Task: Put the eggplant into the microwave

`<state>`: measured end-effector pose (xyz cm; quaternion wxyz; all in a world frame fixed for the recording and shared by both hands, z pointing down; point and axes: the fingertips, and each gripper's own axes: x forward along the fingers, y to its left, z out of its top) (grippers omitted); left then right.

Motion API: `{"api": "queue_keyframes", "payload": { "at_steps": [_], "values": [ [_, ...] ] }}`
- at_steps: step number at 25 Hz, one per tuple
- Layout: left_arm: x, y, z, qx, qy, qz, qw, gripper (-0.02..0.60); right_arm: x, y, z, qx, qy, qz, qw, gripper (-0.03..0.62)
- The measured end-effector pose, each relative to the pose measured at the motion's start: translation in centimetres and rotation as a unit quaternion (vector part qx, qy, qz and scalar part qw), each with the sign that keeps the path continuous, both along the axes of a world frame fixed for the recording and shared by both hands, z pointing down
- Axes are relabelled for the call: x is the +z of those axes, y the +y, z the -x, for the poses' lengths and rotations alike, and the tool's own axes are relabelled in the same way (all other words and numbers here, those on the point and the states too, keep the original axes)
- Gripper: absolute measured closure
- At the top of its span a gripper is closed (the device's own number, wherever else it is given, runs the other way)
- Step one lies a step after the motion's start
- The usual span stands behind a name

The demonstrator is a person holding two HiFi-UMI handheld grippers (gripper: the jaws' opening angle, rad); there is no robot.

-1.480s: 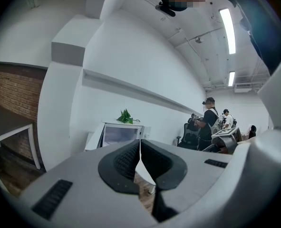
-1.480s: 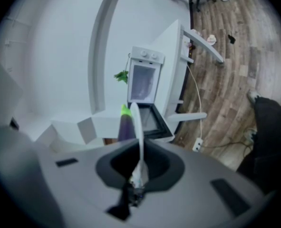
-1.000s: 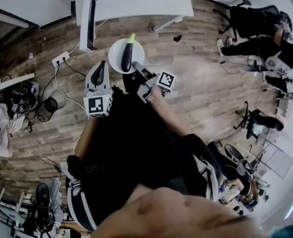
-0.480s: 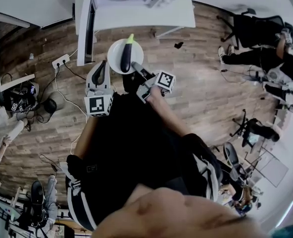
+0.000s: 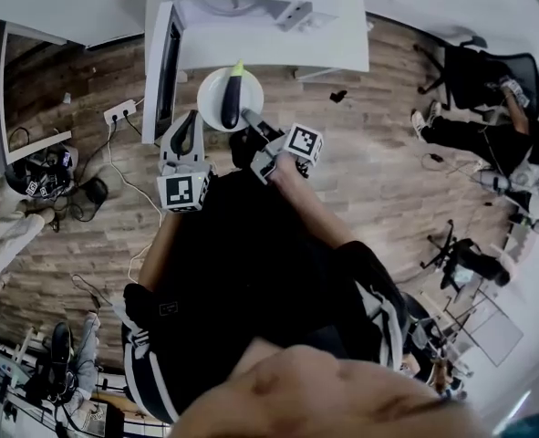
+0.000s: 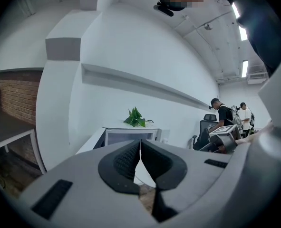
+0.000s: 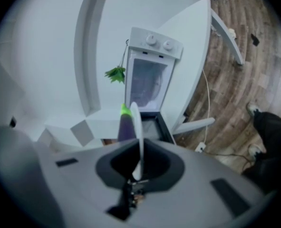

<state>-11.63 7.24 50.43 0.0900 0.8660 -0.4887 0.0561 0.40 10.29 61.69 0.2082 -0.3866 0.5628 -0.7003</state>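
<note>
A dark purple eggplant point(image 5: 232, 100) with a green stem lies on a white plate point(image 5: 216, 88) held out over the floor. My right gripper point(image 5: 251, 122) is shut on the plate's near rim. In the right gripper view the plate point(image 7: 137, 127) stands edge-on between the jaws, with the eggplant point(image 7: 125, 125) against it. Ahead, the white microwave point(image 5: 242, 12) sits on a white table point(image 5: 342, 35) with its door point(image 5: 166, 57) swung open; its open cavity point(image 7: 147, 82) shows past the plate. My left gripper point(image 5: 184, 135) is shut and empty beside the plate, its pads point(image 6: 130, 159) touching.
A green plant point(image 6: 135, 117) stands on top of the microwave. A power strip point(image 5: 119, 110) and cables lie on the wood floor at the left. People sit at the left edge, and office chairs point(image 5: 488, 62) with another person are at the right.
Both grippers and the plate with the eggplant have moved forward toward the table. The microwave and its open door now lie closer and fuller in the head view.
</note>
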Motion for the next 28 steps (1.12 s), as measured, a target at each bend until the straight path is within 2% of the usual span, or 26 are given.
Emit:
{"api": "queue_keyframes", "payload": {
  "at_steps": [6,15,28],
  "values": [
    [-0.2,-2.5,-1.6,-0.015,0.001,0.01,0.9998,0.541,0.0,-3.2,-1.3,-0.017,-0.001,0.0,1.0,0.551],
    [-0.9,-5.9,-5.6,-0.048,0.008,0.003,0.9988,0.541,0.6,-7.4,-4.5,-0.046,0.001,-0.001,0.999,0.551],
    [-2.9,-9.1,-8.1,-0.076,0.002,-0.026,0.9968,0.541,2.2,-11.1,-8.0,-0.035,0.0,0.014,0.999,0.551]
  ]
}}
